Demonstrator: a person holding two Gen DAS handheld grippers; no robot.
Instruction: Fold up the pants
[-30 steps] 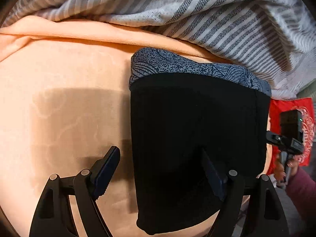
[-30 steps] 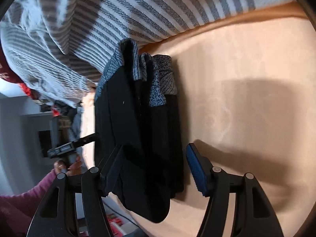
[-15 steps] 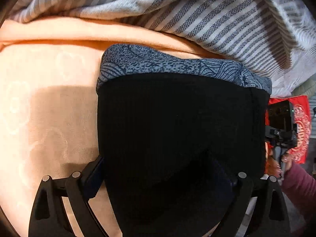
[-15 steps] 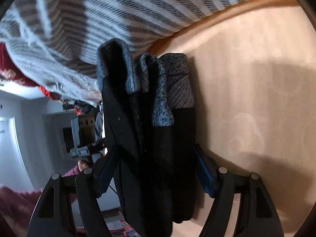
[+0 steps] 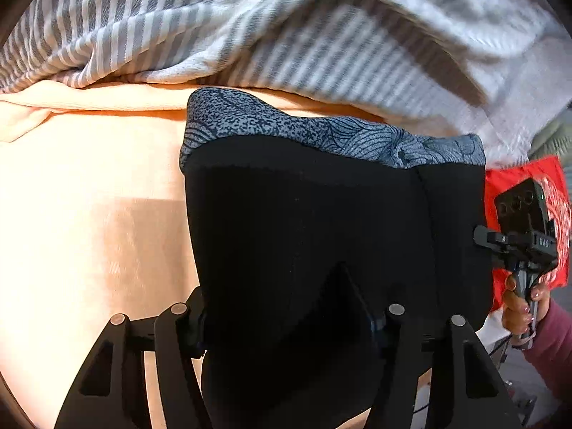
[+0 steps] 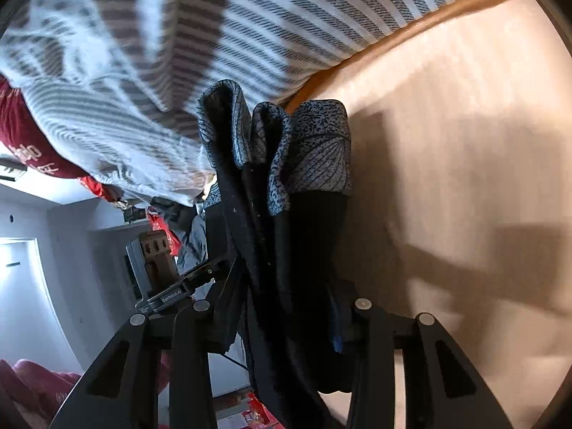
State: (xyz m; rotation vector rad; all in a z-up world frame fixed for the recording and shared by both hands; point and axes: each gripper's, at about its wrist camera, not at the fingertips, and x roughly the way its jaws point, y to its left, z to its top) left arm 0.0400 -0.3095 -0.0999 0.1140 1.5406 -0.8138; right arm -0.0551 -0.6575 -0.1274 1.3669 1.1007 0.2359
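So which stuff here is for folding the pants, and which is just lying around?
For the job:
- black pants, folded in layers, patterned grey waistband on top
- left gripper, shut on the pants
- right gripper, shut on the pants

Just lying about:
- striped blanket
- peach bedsheet underneath
- red cloth at the side

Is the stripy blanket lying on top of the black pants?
No, the striped blanket lies behind the pants, whose patterned waistband shows fully uncovered.
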